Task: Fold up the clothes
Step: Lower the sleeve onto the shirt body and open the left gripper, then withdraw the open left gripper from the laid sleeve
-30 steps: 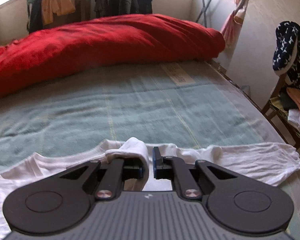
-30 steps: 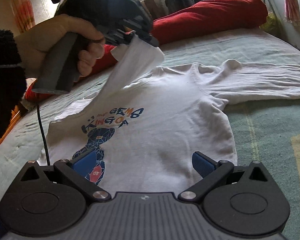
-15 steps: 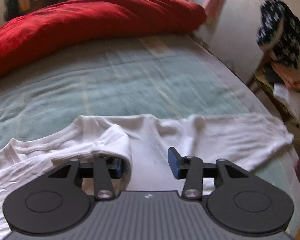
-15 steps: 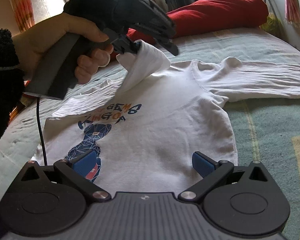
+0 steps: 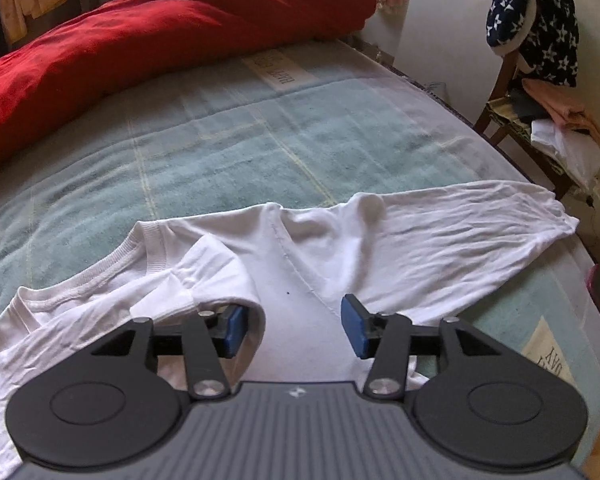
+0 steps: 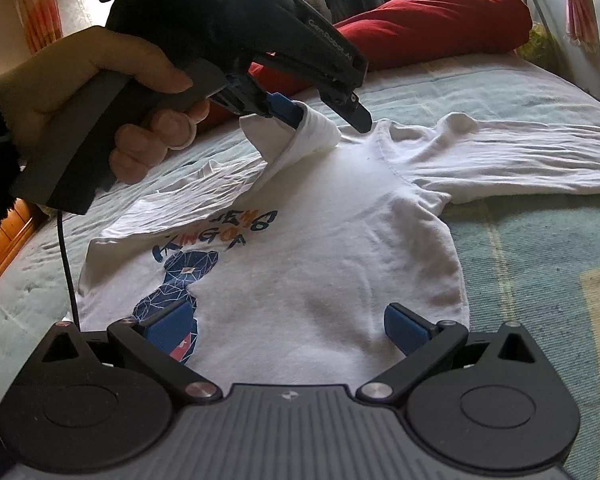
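Note:
A white long-sleeved shirt point(image 6: 320, 240) with a blue print lies face up on the bed. Its one sleeve point(image 5: 460, 232) stretches out flat to the right. The other sleeve's cuff point(image 6: 316, 136) is folded in over the chest. My left gripper point(image 5: 292, 328), held in a hand point(image 6: 80, 92), hovers just over the collar area with its jaws opening. The cuff point(image 5: 220, 272) drapes against the left blue pad only, and the right pad stands clear of it. My right gripper point(image 6: 286, 326) is open low over the shirt's lower part, with nothing pinched between its pads.
A teal bed cover point(image 5: 220, 140) lies under the shirt. A red duvet point(image 5: 160, 40) is bunched along the far side. A wooden chair point(image 5: 540, 128) piled with clothes stands past the bed's right edge. A black cable point(image 6: 66, 264) hangs from the left gripper.
The left jaws went from shut on the sleeve cuff to apart. That gripper tilted down and carried the cuff lower over the shirt's chest. The right gripper has kept still.

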`<state>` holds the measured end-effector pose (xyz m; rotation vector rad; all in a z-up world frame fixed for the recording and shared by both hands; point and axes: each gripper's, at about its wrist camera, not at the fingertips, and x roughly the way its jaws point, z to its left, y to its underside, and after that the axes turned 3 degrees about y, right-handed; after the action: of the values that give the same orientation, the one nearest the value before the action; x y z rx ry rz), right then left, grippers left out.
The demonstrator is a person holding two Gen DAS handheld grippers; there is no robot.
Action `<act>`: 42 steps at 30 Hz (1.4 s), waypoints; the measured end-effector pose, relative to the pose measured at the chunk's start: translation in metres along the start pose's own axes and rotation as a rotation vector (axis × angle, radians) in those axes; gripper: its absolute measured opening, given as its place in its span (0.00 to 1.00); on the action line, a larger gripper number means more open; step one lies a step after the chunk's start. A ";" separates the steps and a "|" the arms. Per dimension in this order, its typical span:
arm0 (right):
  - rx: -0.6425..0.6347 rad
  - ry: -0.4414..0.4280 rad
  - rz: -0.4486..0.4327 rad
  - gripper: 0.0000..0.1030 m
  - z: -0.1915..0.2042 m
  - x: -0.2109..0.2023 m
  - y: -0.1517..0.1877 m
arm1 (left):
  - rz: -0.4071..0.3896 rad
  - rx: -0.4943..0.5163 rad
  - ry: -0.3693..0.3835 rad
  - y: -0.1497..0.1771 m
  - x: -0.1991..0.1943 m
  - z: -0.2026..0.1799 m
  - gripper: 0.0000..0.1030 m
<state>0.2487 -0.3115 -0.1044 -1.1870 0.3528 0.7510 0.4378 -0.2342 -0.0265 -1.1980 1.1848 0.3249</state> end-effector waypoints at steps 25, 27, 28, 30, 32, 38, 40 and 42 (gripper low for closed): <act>0.007 0.006 0.000 1.00 -0.001 -0.001 0.000 | -0.024 -0.064 0.083 0.023 -0.039 0.035 0.62; 0.004 0.007 0.002 1.00 -0.001 -0.001 0.000 | -0.034 -0.144 0.077 0.025 -0.034 0.052 0.63; 0.003 0.008 0.002 1.00 -0.001 0.000 0.001 | -0.036 -0.182 0.075 0.026 -0.030 0.060 0.63; -0.001 0.010 0.003 1.00 -0.001 0.000 0.001 | -0.037 -0.240 0.061 0.028 -0.018 0.074 0.63; -0.002 0.012 0.004 1.00 -0.001 0.000 0.001 | -0.032 -0.289 0.051 0.030 -0.002 0.086 0.63; -0.003 0.015 0.005 1.00 -0.003 0.002 0.000 | -0.078 -0.400 0.119 0.027 0.020 0.095 0.63; -0.003 0.016 0.006 1.00 -0.003 0.003 0.000 | -0.091 -0.401 0.182 0.021 0.021 0.088 0.64; -0.007 0.018 0.005 1.00 -0.003 0.004 0.001 | -0.094 -0.372 0.240 0.015 0.020 0.076 0.64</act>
<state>0.2512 -0.3129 -0.1080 -1.2007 0.3681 0.7472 0.4757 -0.1716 -0.0588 -1.6482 1.3046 0.3473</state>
